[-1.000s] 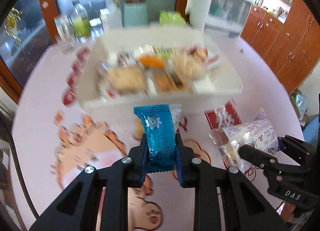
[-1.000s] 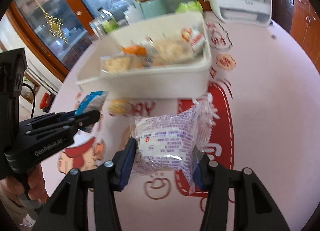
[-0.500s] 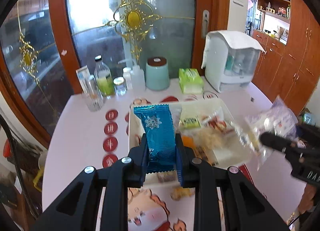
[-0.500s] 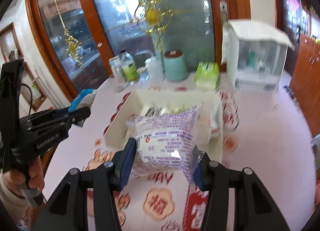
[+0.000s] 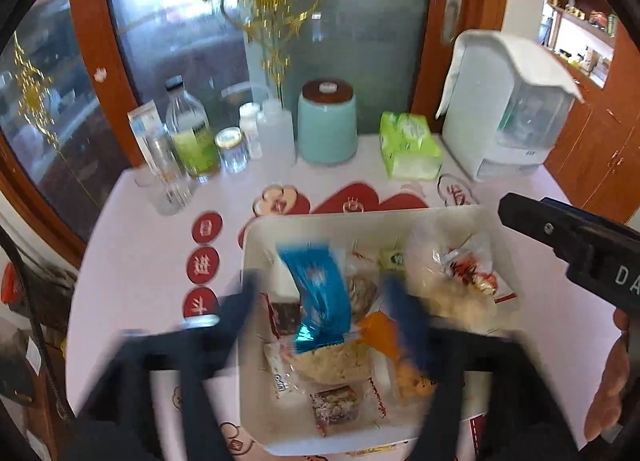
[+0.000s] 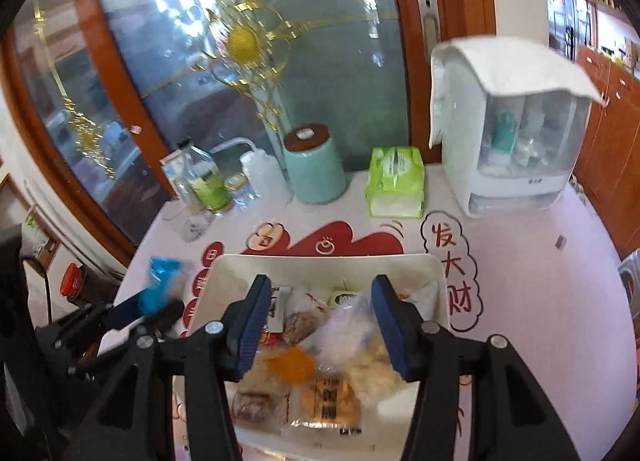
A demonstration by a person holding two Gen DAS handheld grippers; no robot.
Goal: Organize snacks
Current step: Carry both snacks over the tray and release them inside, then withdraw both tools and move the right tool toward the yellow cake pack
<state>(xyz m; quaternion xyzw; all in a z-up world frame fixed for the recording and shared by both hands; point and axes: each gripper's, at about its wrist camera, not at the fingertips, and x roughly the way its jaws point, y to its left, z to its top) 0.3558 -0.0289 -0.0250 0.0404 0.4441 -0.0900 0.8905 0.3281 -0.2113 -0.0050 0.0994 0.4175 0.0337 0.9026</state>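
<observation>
your left tool is opening, the blue snack packet loose between its blurred fingers above the white bin at lower centre. your right tool is opening too, gripping nothing, over the clear-wrapped snack lying in that bin.

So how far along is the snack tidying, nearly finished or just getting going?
It looks well along. The white bin already holds a heap of wrapped snacks. In hand: the left gripper is opening, and its blue packet is loose between the fingers above the bin. The right gripper is opening too, with a clear packet below it on the pile. What remains can't be told: no loose snacks show on the table.
</observation>
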